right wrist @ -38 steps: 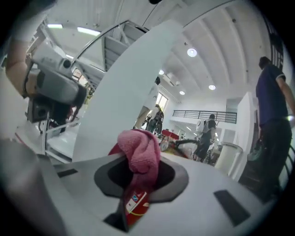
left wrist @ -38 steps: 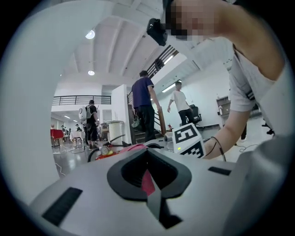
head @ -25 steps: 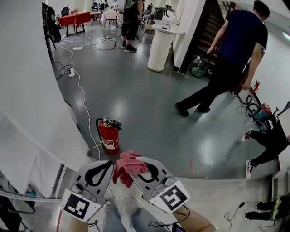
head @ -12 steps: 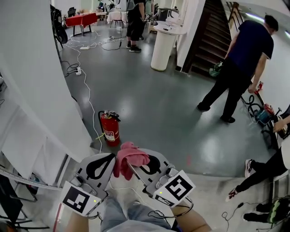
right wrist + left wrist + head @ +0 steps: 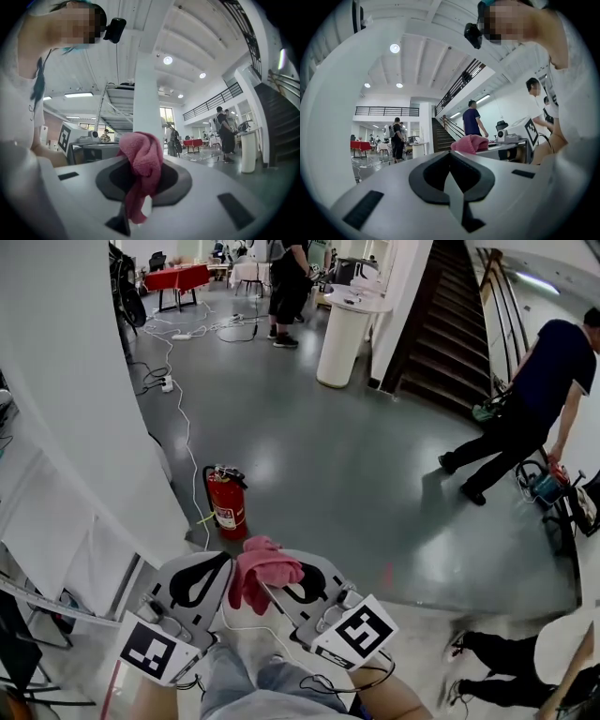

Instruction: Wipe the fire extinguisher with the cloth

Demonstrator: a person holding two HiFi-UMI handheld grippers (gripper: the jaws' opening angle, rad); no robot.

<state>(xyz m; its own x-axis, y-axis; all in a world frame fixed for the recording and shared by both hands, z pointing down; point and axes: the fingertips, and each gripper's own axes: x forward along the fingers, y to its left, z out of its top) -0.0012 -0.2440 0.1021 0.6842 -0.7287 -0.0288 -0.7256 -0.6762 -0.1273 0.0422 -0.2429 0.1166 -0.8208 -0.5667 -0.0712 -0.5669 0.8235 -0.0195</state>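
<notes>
A red fire extinguisher (image 5: pixel 227 503) with a black handle stands upright on the grey floor beside the white curved wall. My right gripper (image 5: pixel 275 570) is shut on a pink cloth (image 5: pixel 261 568), which bunches above the jaws and hangs down between them (image 5: pixel 140 174). It is held close to my body, short of the extinguisher and above it. My left gripper (image 5: pixel 208 570) is beside it on the left, jaws shut with nothing between them. The cloth (image 5: pixel 469 143) shows to the right in the left gripper view.
A white curved wall (image 5: pixel 66 409) fills the left. A white cable (image 5: pixel 183 442) runs along the floor past the extinguisher. A person in dark clothes (image 5: pixel 530 399) bends at the right near the stairs (image 5: pixel 450 324). A white round pillar (image 5: pixel 342 338) and a red table (image 5: pixel 178 279) stand far back.
The view has shifted slightly forward and the extinguisher sits a little closer. The person in dark clothes has walked off to the right. Both grippers keep their hold and pose.
</notes>
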